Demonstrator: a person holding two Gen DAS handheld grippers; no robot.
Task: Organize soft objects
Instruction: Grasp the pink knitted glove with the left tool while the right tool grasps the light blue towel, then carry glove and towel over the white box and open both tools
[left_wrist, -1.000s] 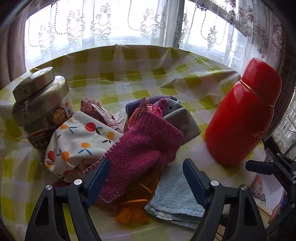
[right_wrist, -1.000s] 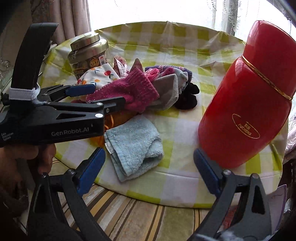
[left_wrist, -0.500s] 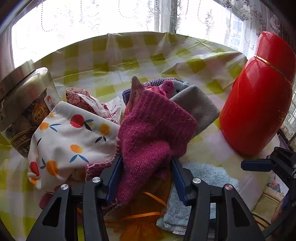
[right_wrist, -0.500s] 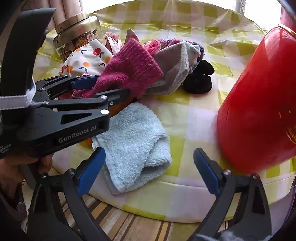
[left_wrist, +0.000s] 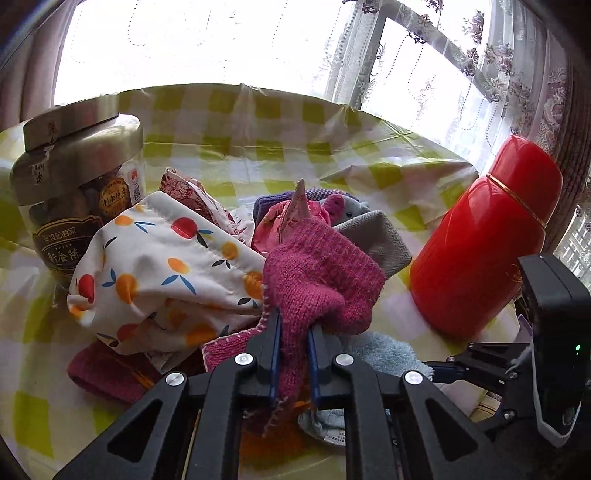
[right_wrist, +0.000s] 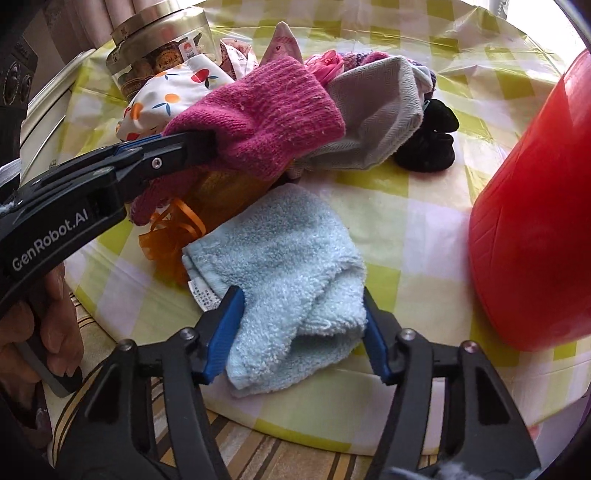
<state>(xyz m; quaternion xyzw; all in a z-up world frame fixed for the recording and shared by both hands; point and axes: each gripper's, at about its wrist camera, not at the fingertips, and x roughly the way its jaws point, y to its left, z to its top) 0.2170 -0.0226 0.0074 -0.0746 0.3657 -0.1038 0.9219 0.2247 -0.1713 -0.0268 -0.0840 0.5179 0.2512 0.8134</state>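
Note:
A pink knitted mitten lies on top of a heap of soft things, and my left gripper is shut on its near end. The right wrist view shows the same grip from the side, with the left gripper pinching the mitten. A folded light blue towel lies at the table's near edge. My right gripper straddles its near end. Its jaws are closing, and the pads stand right at the towel's two sides without visibly squeezing it.
A tall red flask stands to the right and a lidded jar to the left. The heap holds a fruit-print cloth, a grey cloth, a black piece and an orange ribbon bag. The round checked table ends just below the towel.
The left jaws closed from wide apart onto the pink mitten. The right gripper came down and nearer to the blue towel, and its jaws narrowed around it.

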